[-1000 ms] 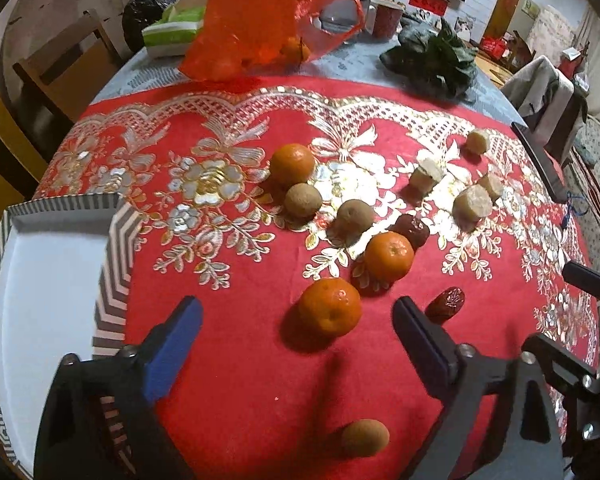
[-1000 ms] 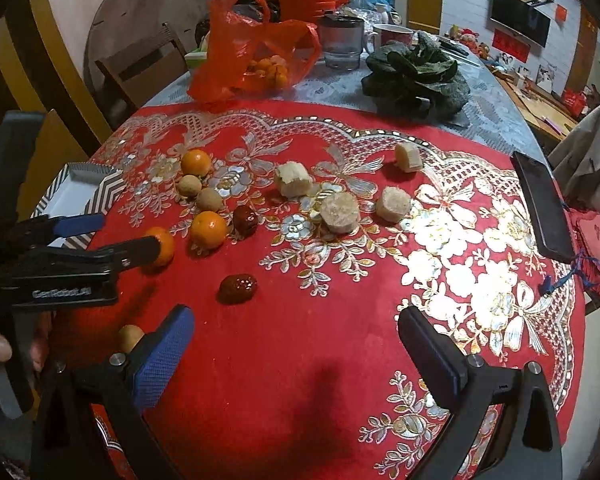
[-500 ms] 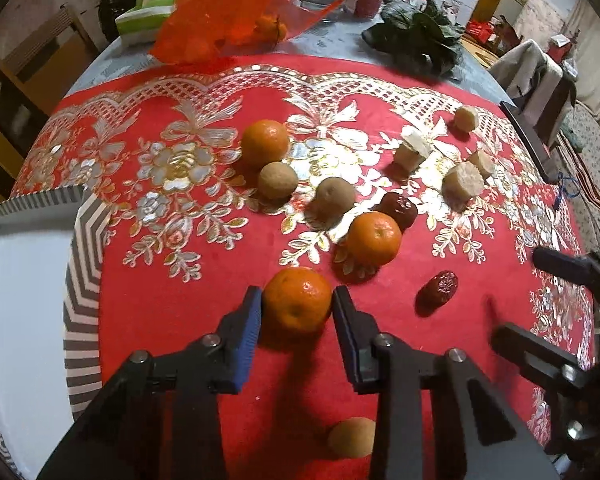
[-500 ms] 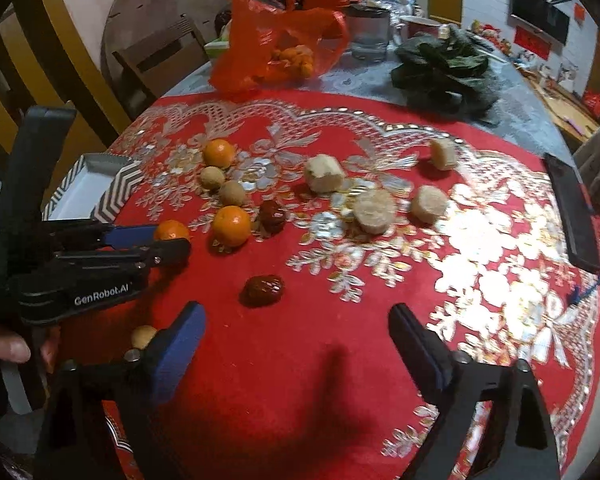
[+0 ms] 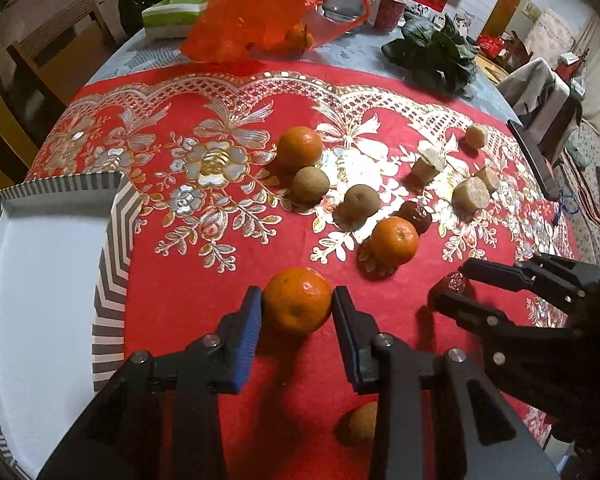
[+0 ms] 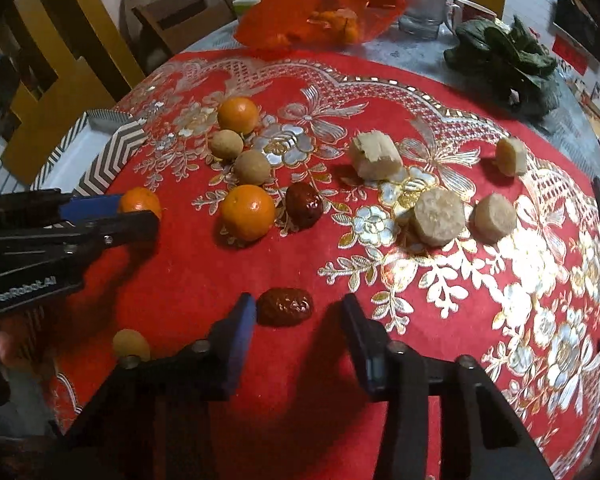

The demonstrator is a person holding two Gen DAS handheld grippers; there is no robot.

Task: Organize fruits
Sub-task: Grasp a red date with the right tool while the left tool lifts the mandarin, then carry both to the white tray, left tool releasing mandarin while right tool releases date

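Observation:
My left gripper (image 5: 297, 308) is shut on an orange tangerine (image 5: 297, 299) on the red cloth; it also shows in the right wrist view (image 6: 138, 202). My right gripper (image 6: 298, 312) is open, its fingers on either side of a dark red date (image 6: 285, 306), which touches neither pad. Two more tangerines (image 5: 394, 240) (image 5: 300, 148), two brown round fruits (image 5: 311, 184) (image 5: 358, 202), another date (image 5: 415, 216) and several pale cut chunks (image 5: 471, 197) lie in the middle of the cloth. A small brown fruit (image 5: 362, 420) lies under my left gripper.
A white tray with a striped rim (image 5: 112, 240) sits at the left table edge. An orange plastic bag (image 5: 260, 20), cups, a tissue box and leafy greens (image 5: 436, 56) stand at the back. A dark phone (image 5: 534, 160) lies at the right edge. Wooden chairs stand behind.
My left gripper closed from wide open onto the nearest tangerine. My right gripper moved forward and left to the date and narrowed around it.

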